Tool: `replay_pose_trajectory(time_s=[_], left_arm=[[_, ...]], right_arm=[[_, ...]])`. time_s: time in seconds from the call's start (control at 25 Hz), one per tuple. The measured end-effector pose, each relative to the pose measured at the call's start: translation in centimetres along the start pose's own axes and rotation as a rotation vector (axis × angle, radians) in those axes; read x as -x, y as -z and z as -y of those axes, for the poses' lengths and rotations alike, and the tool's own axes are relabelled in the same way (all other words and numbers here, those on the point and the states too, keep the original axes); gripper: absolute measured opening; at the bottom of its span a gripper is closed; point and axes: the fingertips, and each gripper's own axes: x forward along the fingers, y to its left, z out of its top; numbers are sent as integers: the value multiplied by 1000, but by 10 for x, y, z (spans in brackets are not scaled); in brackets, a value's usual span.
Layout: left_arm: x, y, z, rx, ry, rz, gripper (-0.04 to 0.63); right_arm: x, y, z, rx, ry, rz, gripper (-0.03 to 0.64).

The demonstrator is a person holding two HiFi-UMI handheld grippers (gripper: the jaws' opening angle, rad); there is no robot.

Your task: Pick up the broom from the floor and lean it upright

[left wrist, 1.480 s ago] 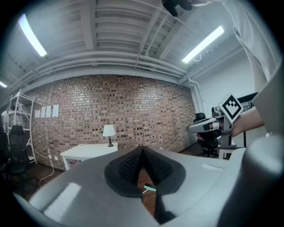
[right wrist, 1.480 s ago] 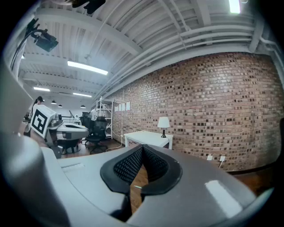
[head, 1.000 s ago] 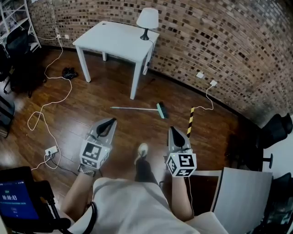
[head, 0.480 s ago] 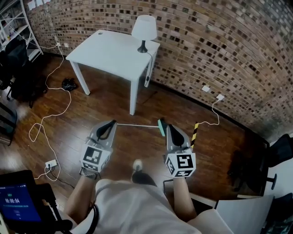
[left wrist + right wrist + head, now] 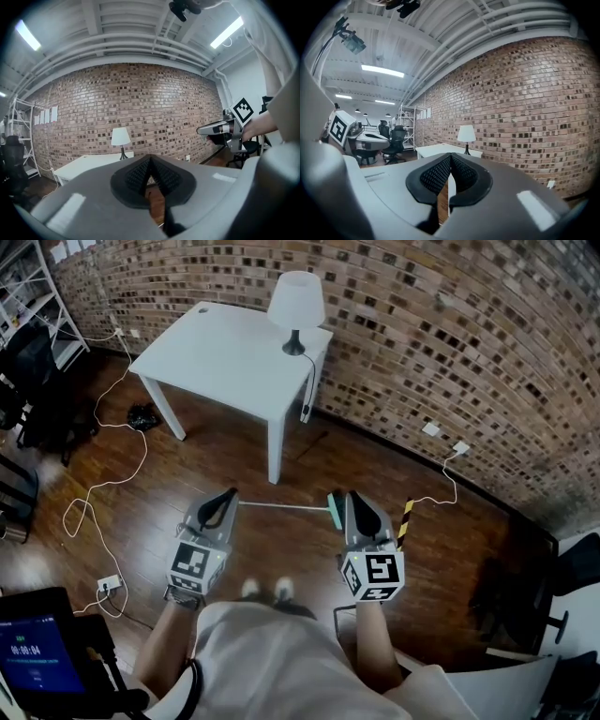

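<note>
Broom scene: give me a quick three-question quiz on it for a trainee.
1. True or false: the broom already stands upright.
2. What stands on the white table? A) lamp B) bucket C) laptop
3. Fill in: the left gripper and the right gripper both have their jaws ____.
Key: 1 false; 2 A; 3 shut.

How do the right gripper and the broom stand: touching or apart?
Apart. The left gripper view shows the right gripper in the air, jaws shut, nothing on them; in the head view the broom lies on the floor.
</note>
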Motion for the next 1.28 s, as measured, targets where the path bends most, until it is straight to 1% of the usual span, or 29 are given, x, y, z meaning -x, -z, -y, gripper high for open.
replay_pose_trajectory(time_s=[0.16,0.28,0.44,0.64,0.72,0.84,1.0,1.08,1.16,1.28], left_arm=[[-15,3,-13,-1,12,-19,-2],[-22,-2,-18,-4,25,-9,-2],[-27,1,-23,13,14,-13,-2],[-34,4,-21,16,3,-15,-2],[-35,9,-22,23,-8,-24,-2],[-37,19,-26,42,-35,-55,-2],[-43,33,-34,36,-65,-84,-2],[-46,43,-41,53,-64,-105,-2],[-50,56,-49,88,-48,-114,-2],[-61,77,-69,110,-45,-138,-2]], right_arm=[[-15,0,-1,-3,4,-7,12],[-22,2,0,-5,13,-16,12],[-27,4,4,1,10,-25,12],[-33,7,14,6,-4,-32,12],[-41,12,13,9,-40,-47,12],[-60,22,5,30,-121,-88,12],[-83,34,-10,72,-206,-131,14],[-96,44,-19,84,-239,-154,14],[-112,59,-27,84,-271,-186,14],[-146,90,-40,89,-315,-260,15]])
